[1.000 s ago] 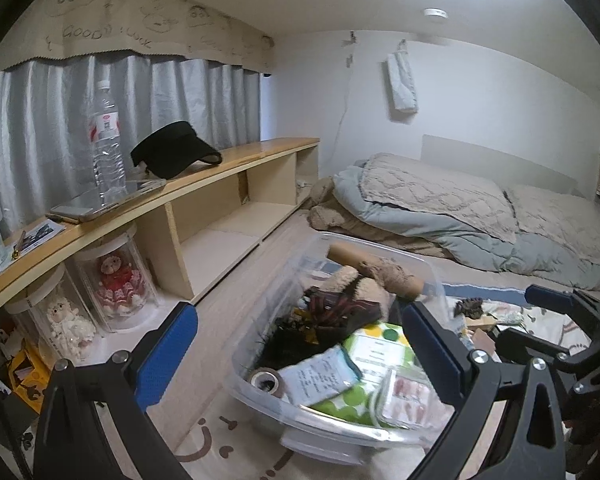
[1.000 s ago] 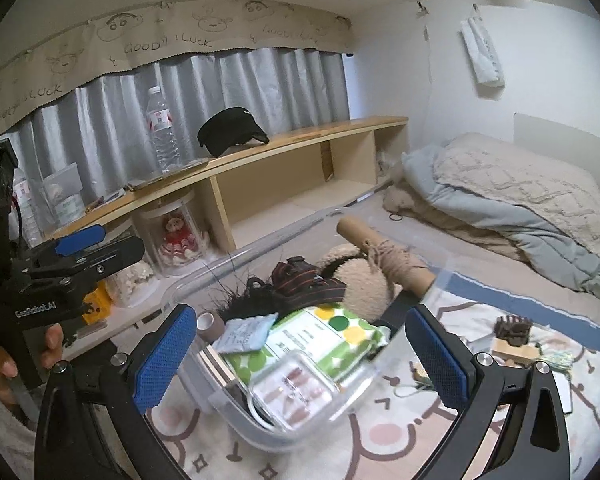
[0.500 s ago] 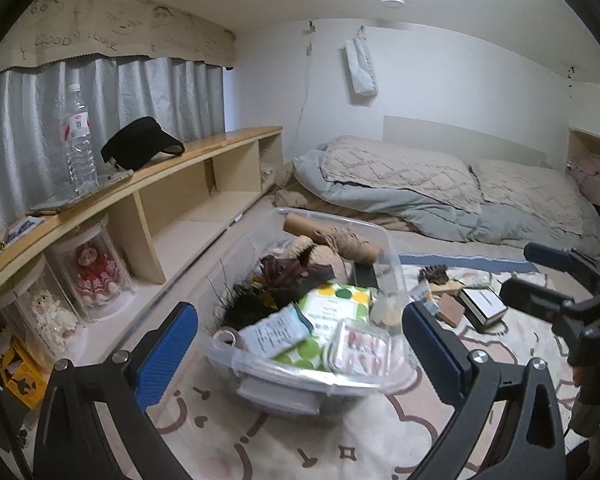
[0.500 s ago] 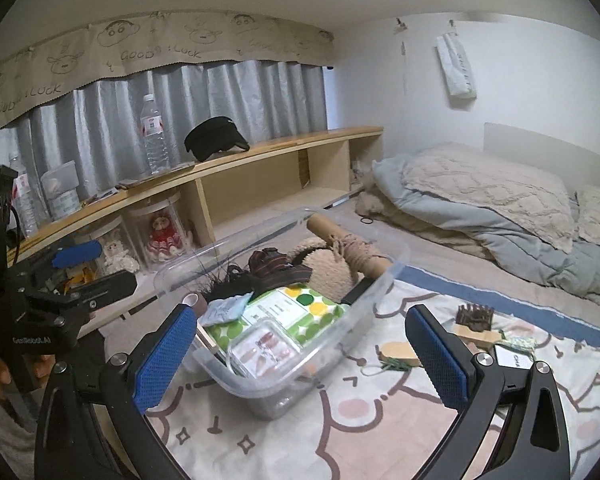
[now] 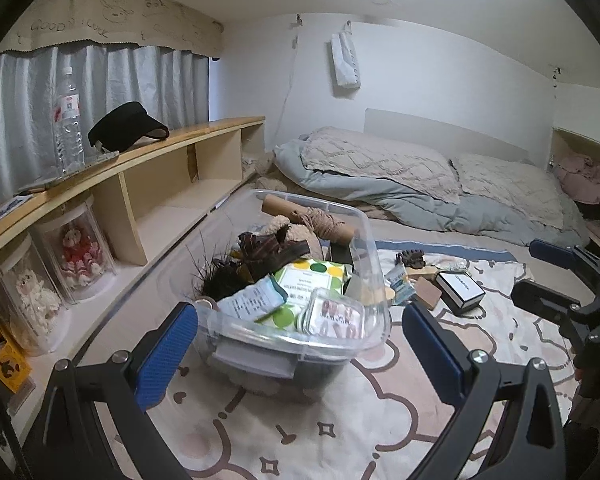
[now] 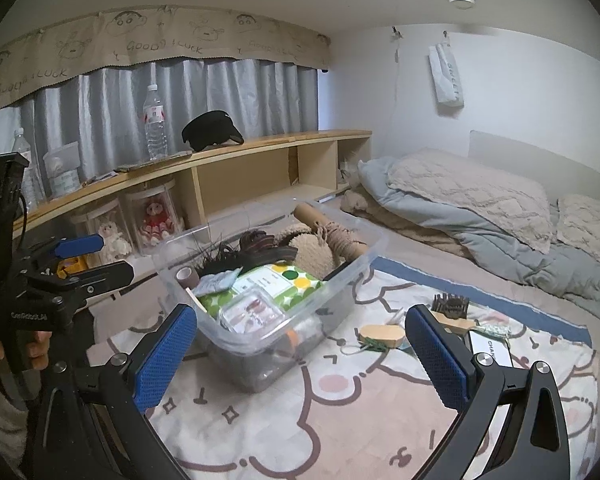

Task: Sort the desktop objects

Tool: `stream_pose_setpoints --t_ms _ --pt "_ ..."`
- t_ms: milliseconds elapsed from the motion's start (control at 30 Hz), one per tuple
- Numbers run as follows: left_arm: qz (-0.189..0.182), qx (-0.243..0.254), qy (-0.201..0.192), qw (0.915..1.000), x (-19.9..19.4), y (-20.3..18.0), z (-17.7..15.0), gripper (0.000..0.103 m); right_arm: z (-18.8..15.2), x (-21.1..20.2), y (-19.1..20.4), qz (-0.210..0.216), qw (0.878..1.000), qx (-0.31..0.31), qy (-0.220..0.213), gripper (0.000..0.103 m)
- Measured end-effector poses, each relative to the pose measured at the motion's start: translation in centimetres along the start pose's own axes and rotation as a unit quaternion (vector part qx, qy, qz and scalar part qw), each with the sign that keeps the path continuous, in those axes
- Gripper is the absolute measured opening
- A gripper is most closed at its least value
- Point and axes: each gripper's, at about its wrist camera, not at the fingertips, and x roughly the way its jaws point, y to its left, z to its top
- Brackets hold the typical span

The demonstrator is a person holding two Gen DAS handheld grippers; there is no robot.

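Both grippers hang over the patterned blanket (image 5: pixel 340 432) with nothing between their blue pads: the left gripper (image 5: pixel 300 344) has its jaws spread wide, wider than the near end of the clear plastic bin (image 5: pixel 374 276), and the right gripper (image 6: pixel 300 344) is spread just as wide, its fingers framing the bin's near corner without touching it. That bin rests on the blanket, close in front of both tools, and it is heaped with things: a green-dotted packet (image 6: pixel 276 284), a small clear box of nail tips (image 5: pixel 334 314), a roll of brown tape (image 6: pixel 188 277), a cardboard tube wound with twine (image 5: pixel 312 220), a fluffy beige plush (image 6: pixel 314 256) and dark feathery pieces. Loose items lie on the blanket to the right of the bin, near it but apart: a wooden block (image 6: pixel 381 336), a dark bristled brush with a wooden handle (image 6: pixel 452 314), and a black-and-white box (image 5: pixel 460 286). Along the left wall runs a wooden shelf (image 6: pixel 260 146) carrying a water bottle (image 6: pixel 155 124) and a black visor (image 6: pixel 210 130).
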Motion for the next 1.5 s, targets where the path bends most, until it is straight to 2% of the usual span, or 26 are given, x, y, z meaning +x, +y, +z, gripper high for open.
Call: stream_pose_setpoints --t_ms 267,1500 --pt "-0.003 -0.005 0.006 1.0000 -0.4 0.1 -1.1 0.103 -1.1 -1.4 1.1 -0.010 1.000 -0.028 -0.001 0.103" --pt "0.001 0.010 0.009 0.9999 -0.7 0.5 -2.1 0.103 -1.6 -1.2 1.1 -0.014 0.999 -0.028 0.008 0.103"
